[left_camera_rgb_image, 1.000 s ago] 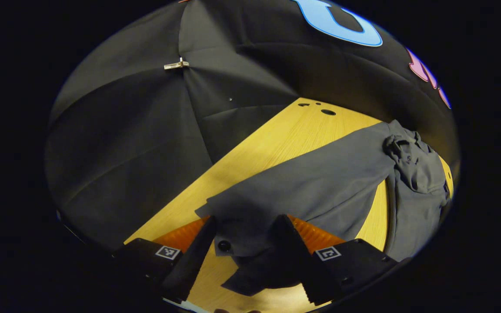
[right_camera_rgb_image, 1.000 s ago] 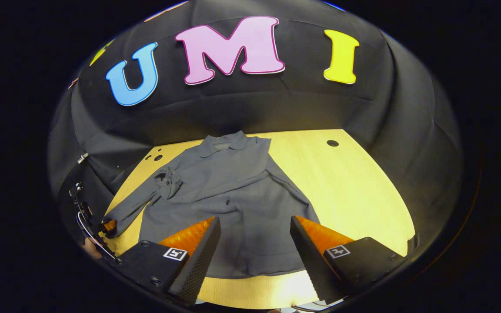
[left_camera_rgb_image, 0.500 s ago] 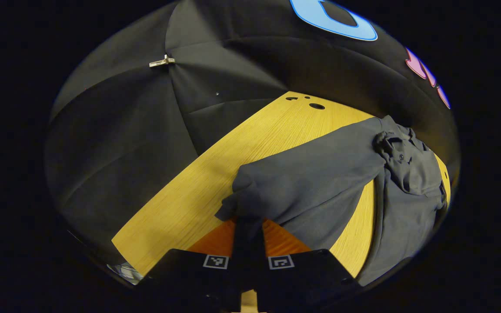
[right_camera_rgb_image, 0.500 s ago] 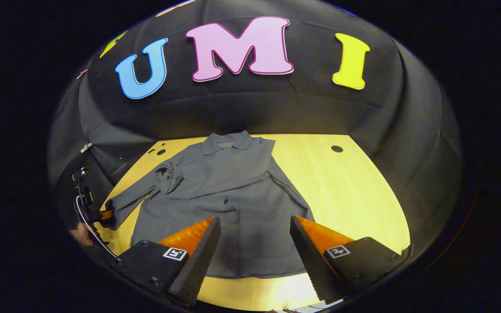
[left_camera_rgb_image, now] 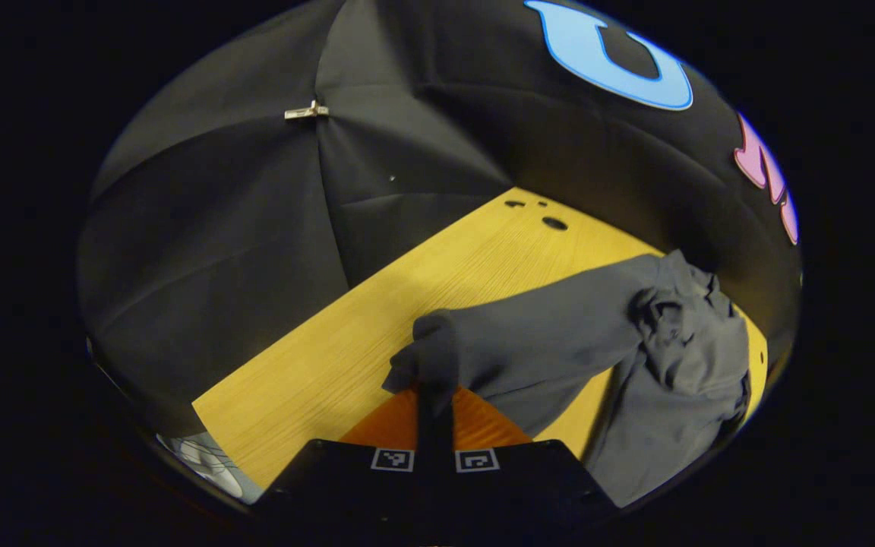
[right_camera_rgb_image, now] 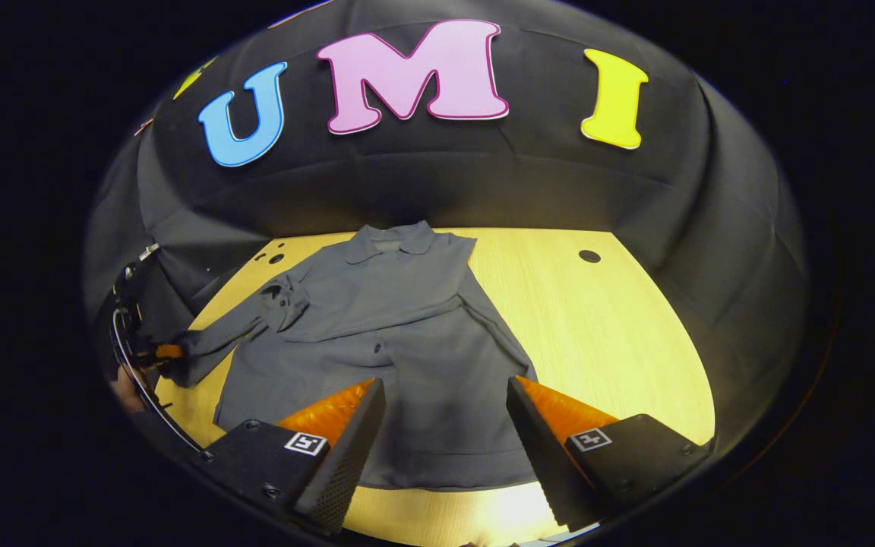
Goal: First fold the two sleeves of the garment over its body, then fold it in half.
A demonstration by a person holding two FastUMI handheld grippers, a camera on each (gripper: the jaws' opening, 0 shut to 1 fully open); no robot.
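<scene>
At the left edge of the desk (right_camera_rgb_image: 620, 319), the left claw (left_camera_rgb_image: 434, 395) is shut tight on the cuff (left_camera_rgb_image: 426, 353) of one sleeve (left_camera_rgb_image: 544, 342). It holds the cuff up off the wood. The grey shirt (right_camera_rgb_image: 399, 334) lies flat in the middle of the desk, collar at the far side and hem at the near side. The other sleeve (right_camera_rgb_image: 384, 315) lies across the chest. The right claw (right_camera_rgb_image: 445, 429) hangs open over the hem, and its fingers touch nothing.

What could go wrong? The pinch is only on the tip of the cuff, so the cloth could slip out if the hand pulls fast. Then the sleeve would drop in a heap beside the shirt. The shoulder (left_camera_rgb_image: 665, 319) is already bunched up, and a hard pull across could make that lump worse or drag the whole shirt sideways, since nothing holds the body down. The sleeve could also land crooked or twisted on the chest, and the later fold in half would then come out messy.

A second ago the left claw was open around the cuff, which lay on the desk. Half a second ago it had closed. Now the cuff is higher and the sleeve has moved a little toward the shirt. The right claw has stayed open over the hem
</scene>
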